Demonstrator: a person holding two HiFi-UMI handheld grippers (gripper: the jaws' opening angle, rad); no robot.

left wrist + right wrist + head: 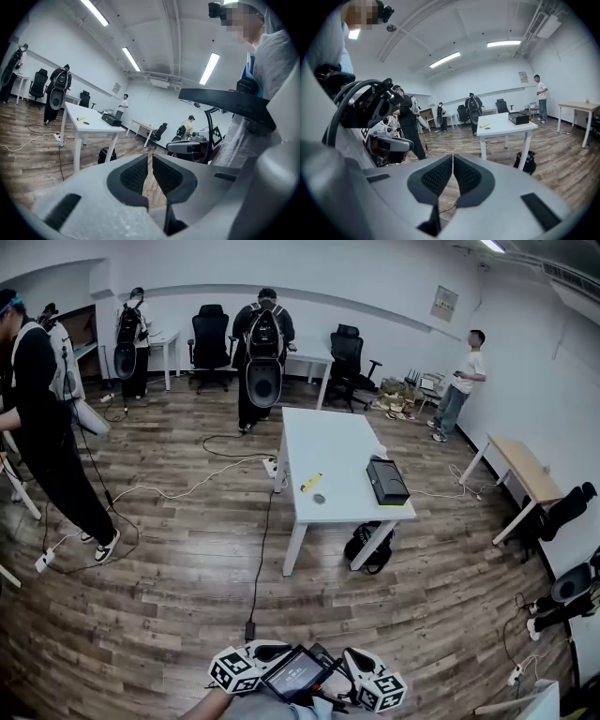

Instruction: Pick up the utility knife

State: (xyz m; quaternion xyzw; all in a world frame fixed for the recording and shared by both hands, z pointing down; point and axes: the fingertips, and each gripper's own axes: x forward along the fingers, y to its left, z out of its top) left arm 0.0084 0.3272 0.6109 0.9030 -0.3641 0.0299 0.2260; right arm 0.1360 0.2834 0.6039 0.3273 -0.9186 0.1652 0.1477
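Big wood floor [169, 559] everywhere, with a white table [333, 437] out in the middle, well apart from both grippers. The left gripper [150, 174] is pinched closed with nothing in it, and same deal for the right gripper [453, 174]. A black bag [368, 545] sits under the table's near end, and there's a black box [386, 481] on top at the near right. The yellow utility knife [311, 482] lies left of that box by the table's left edge, just beyond a small dark disc [319, 498].

The slim yellow utility knife [311, 482] on the white rectangular table [333, 437] is too small to show detail, as is the small dark round object [319, 499] beside it.
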